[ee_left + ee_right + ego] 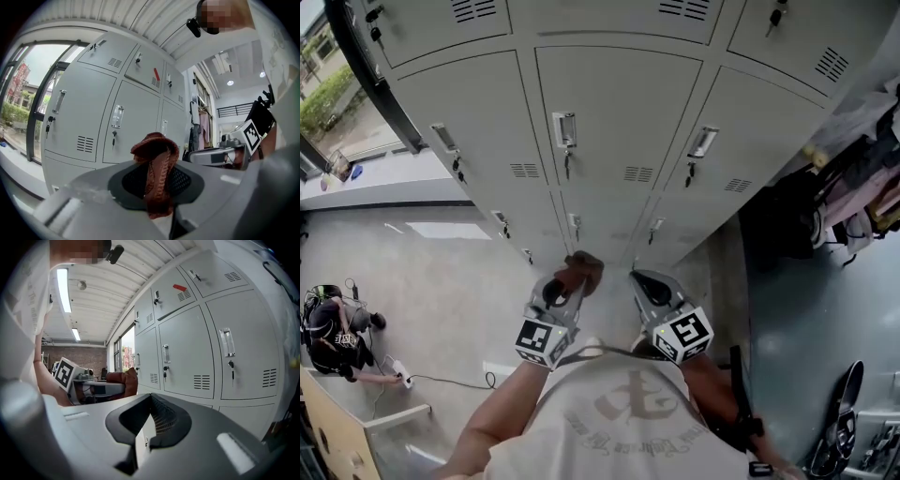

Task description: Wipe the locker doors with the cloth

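Observation:
A rust-brown knitted cloth [582, 270] is pinched in my left gripper [574, 283], which is shut on it. In the left gripper view the cloth [154, 151] bunches up above the closed jaws of my left gripper [157, 182]. Beside it, my right gripper [645, 279] is shut with nothing in it; in its own view my right gripper [149, 420] shows no object between the jaws. Both are held near the person's chest, short of the grey locker doors [619, 122]. The same doors [187, 357] have handles, keys and vents.
A person [333, 337] crouches on the floor at the lower left, with a cable [441, 380] running nearby. A window [328, 103] lies to the left of the lockers. Clothes and bags [862, 187] hang at the right, and a dark board [839, 422] lies at the bottom right.

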{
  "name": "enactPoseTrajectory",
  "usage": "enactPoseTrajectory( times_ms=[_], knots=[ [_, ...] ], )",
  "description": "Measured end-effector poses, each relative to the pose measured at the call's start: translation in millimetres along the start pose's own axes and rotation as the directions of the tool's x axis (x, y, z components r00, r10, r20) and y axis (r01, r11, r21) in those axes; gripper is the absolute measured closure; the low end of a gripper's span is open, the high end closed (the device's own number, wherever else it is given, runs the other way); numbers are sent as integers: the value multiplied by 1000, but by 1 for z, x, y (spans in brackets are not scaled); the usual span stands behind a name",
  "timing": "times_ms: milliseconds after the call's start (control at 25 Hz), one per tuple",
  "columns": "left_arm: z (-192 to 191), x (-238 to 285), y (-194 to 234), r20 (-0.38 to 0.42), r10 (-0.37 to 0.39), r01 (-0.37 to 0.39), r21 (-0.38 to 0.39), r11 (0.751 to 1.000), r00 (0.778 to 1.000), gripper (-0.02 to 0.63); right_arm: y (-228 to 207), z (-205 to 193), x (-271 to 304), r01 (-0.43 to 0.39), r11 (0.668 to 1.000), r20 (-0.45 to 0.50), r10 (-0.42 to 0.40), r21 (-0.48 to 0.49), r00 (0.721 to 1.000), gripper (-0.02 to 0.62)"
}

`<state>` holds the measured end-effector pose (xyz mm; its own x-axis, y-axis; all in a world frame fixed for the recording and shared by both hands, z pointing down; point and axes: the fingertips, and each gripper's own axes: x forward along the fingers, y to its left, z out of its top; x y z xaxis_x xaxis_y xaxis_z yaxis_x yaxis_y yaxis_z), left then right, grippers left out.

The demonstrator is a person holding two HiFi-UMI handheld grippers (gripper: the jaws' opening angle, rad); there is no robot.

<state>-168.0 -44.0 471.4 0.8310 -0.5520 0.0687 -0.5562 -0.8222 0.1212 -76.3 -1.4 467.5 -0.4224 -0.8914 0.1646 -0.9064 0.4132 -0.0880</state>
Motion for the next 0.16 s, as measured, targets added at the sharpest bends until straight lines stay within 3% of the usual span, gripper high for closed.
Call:
enactPoseTrajectory(
  times_ms=[160],
  knots=[
    [1,-1,0,13,-26,26,11,1000,1000,520,2,-2,-3,26,1000,8,-25,-18,1000,588]
  ],
)
